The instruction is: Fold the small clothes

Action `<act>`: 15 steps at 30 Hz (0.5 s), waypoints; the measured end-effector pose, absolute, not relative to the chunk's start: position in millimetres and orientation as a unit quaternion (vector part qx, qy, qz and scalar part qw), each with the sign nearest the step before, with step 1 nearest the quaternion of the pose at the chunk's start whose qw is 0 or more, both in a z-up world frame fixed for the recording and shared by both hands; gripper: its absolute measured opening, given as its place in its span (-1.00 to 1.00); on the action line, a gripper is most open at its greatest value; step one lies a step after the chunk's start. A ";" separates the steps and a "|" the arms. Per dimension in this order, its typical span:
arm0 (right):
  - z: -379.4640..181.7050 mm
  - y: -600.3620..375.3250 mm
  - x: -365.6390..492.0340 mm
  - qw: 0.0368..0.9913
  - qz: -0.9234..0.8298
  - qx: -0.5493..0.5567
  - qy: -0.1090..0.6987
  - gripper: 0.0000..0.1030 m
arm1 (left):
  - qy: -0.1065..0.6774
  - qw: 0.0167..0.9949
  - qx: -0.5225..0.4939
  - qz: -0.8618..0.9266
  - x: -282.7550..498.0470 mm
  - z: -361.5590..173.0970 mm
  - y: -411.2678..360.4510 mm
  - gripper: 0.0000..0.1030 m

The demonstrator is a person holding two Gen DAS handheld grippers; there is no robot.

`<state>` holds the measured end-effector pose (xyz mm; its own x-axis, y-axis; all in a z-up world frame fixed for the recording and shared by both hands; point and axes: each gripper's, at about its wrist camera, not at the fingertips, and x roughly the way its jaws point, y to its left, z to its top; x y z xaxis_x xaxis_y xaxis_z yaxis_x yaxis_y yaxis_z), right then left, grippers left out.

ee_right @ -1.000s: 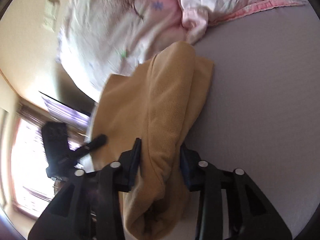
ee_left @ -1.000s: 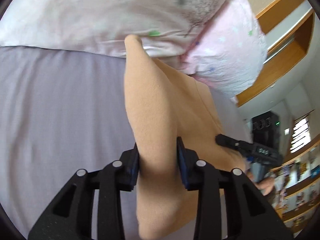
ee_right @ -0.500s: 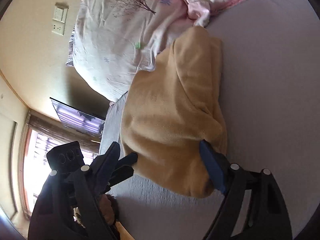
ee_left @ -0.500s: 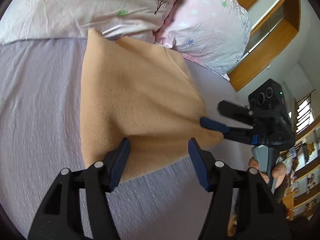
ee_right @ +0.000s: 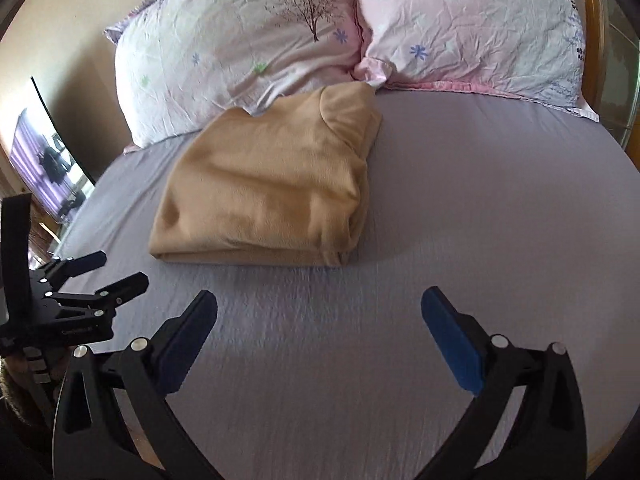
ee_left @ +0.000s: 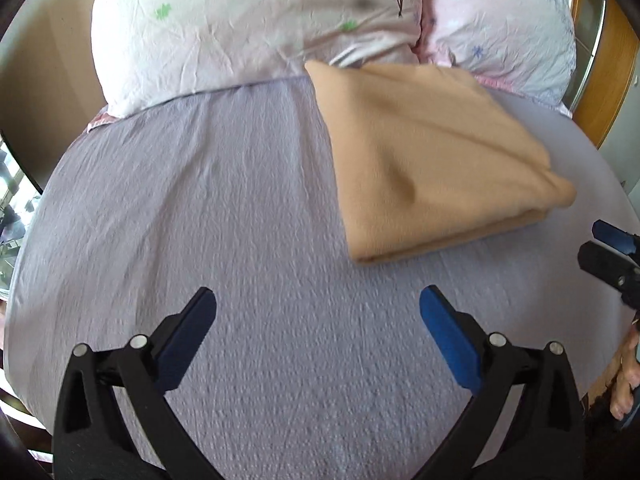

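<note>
A tan fleece garment point(ee_left: 424, 160) lies folded into a flat rectangle on the lilac bed sheet point(ee_left: 240, 240), its far end against the pillows. It also shows in the right wrist view point(ee_right: 268, 188). My left gripper point(ee_left: 318, 304) is open and empty, held back from the garment's near edge. My right gripper point(ee_right: 319, 304) is open and empty, also back from the garment. The right gripper shows at the right edge of the left wrist view point(ee_left: 600, 246), and the left gripper at the left edge of the right wrist view point(ee_right: 120, 272).
Two pink floral pillows point(ee_right: 248, 52) point(ee_right: 472, 28) lie along the head of the bed. A wooden headboard point(ee_left: 612, 60) stands at the right. A dark screen point(ee_right: 44, 160) stands at the left beyond the bed edge.
Both grippers have let go of the tan garment and opened wide. They have drawn back toward the foot of the bed. The garment now lies flat and folded on the sheet.
</note>
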<state>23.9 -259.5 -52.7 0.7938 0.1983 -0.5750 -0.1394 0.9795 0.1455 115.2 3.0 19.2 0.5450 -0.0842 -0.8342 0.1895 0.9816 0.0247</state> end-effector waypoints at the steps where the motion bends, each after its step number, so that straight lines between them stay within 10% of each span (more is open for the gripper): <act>1: -58.5 -255.8 26.4 0.945 0.079 0.038 0.314 0.97 | 0.472 0.876 0.057 -0.076 116.1 17.0 1.9 0.96; 15: -81.3 -233.6 31.5 0.943 0.026 -0.027 0.332 0.97 | 0.479 0.873 0.050 -0.074 109.8 2.0 -5.2 0.97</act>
<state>31.5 -233.6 -81.3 0.7785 0.0313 -0.6269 -0.0666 0.9972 -0.0329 109.8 -5.2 2.0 0.5304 -0.0814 -0.8438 0.1770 0.9841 0.0163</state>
